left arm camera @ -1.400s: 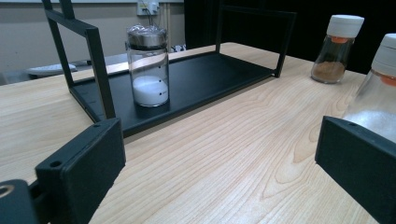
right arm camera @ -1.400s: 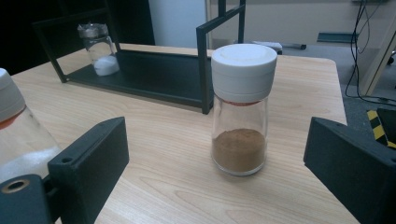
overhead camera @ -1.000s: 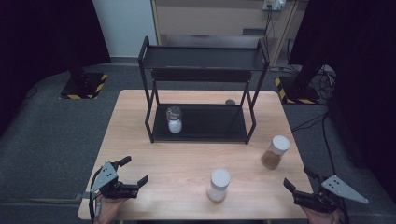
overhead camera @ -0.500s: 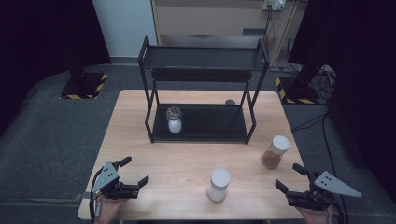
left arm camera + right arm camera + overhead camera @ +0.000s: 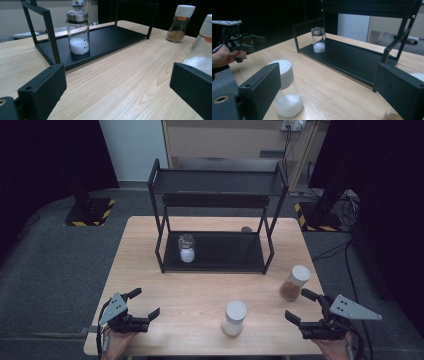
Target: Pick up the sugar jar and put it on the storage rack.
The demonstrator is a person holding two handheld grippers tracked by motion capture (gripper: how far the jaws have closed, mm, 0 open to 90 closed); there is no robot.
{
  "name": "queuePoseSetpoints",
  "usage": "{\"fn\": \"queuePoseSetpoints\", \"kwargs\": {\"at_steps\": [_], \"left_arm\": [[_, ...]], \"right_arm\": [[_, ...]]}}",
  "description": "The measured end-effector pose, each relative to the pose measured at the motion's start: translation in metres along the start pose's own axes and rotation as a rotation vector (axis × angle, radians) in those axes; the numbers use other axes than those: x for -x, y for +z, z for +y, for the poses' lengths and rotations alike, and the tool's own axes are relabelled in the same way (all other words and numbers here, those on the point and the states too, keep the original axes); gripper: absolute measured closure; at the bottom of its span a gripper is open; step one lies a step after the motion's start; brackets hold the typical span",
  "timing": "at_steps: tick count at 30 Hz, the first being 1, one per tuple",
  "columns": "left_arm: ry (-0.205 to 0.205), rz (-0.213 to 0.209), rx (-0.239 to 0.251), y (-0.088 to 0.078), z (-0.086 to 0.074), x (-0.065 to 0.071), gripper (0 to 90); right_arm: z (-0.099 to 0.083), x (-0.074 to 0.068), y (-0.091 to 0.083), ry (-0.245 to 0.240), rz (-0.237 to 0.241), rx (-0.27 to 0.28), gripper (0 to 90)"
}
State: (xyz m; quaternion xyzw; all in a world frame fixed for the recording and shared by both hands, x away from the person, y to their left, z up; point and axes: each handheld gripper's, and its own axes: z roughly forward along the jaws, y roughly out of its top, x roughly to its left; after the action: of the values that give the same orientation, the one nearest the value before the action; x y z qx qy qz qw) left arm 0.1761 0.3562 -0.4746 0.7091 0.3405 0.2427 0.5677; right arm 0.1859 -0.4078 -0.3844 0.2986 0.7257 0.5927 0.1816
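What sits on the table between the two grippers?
In the high view, a white-capped jar of white powder stands between left gripper and right gripper.

**Rack, shaker and backdrop**

A black two-tier metal rack (image 5: 218, 215) stands at the far side of the pale wooden surface (image 5: 165, 285). On its lower shelf sits a steel-capped glass shaker (image 5: 186, 248) (white powder in the bottom). Behind, two stands with yellow-black striped bases (image 5: 90, 212) rest on grey carpet before a beige cabinet (image 5: 225, 140).
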Motion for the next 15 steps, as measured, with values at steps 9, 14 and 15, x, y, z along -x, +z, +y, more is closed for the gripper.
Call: {"fn": "queuePoseSetpoints", "kwargs": {"at_steps": [9,14,15], "left_arm": [[-0.005,-0.004,-0.002,0.001,0.0,-0.001,0.0],[-0.008,-0.006,0.002,0.0,-0.001,-0.002,0.0],[-0.009,-0.005,0.003,0.0,-0.001,-0.002,0.0]], "right_arm": [[0.015,-0.002,0.012,-0.033,0.054,-0.001,7.7],[0.02,-0.005,0.019,-0.041,0.083,0.002,7.6],[0.021,-0.005,0.02,-0.046,0.086,-0.001,7.6]]}}
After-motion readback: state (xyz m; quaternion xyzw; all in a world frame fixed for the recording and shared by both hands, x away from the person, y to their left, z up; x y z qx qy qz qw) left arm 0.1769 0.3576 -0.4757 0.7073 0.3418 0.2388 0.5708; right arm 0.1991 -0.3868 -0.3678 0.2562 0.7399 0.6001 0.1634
